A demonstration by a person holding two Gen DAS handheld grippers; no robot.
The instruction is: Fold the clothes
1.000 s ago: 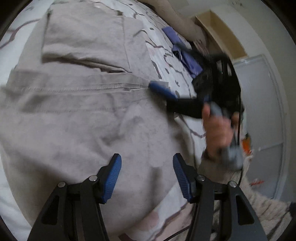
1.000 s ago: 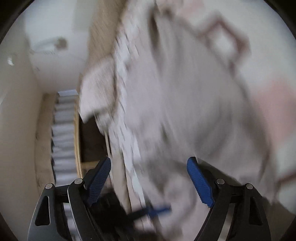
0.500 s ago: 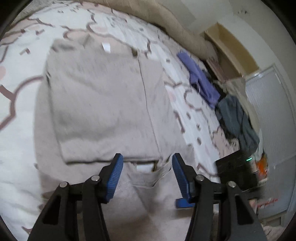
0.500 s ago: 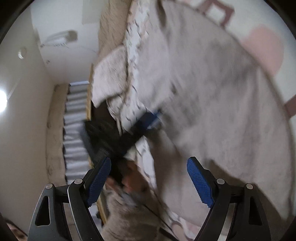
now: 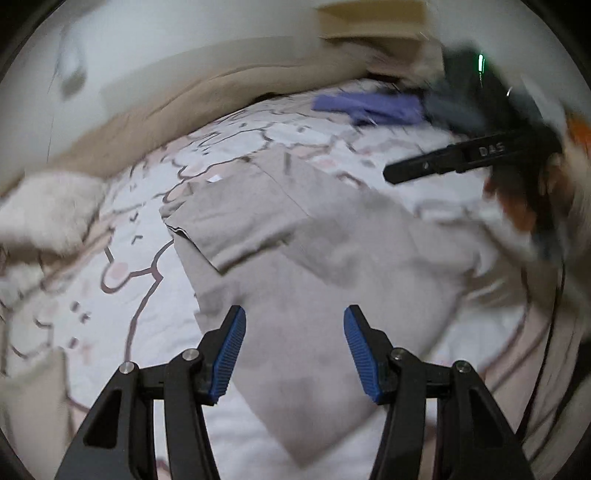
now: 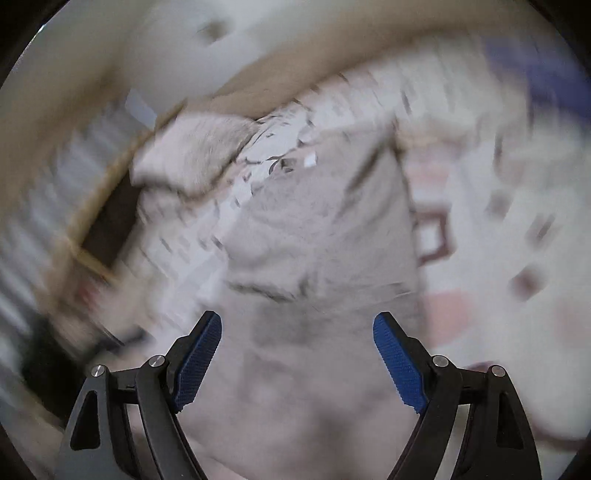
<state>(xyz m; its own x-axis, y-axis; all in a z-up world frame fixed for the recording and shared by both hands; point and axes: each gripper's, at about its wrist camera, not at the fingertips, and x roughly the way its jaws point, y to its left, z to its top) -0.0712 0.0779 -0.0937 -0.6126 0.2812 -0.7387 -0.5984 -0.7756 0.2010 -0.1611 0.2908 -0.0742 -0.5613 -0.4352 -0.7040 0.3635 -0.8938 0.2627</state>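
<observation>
A beige-grey garment [image 5: 295,258] lies partly folded on the patterned bed sheet [image 5: 122,280], its far half doubled over. My left gripper [image 5: 294,345] hovers open above its near part, holding nothing. In the left wrist view the right gripper shows only as a black finger [image 5: 469,160] above the garment's far right side, held by a blurred hand [image 5: 561,206]. The right wrist view is motion-blurred: the same garment [image 6: 314,266] fills its middle, and my right gripper [image 6: 295,354] stands open above it with nothing between its blue pads.
A purple garment [image 5: 369,105] and a dark grey one [image 5: 454,107] lie at the bed's far right. A beige blanket [image 5: 155,114] runs along the far edge. A fluffy cream pillow [image 5: 48,210] sits at the left. A wooden shelf [image 5: 373,18] stands behind.
Both grippers have pulled back and up from the garment, and both views now look across the bed. The right gripper moved from low right to the upper right of the left wrist view.
</observation>
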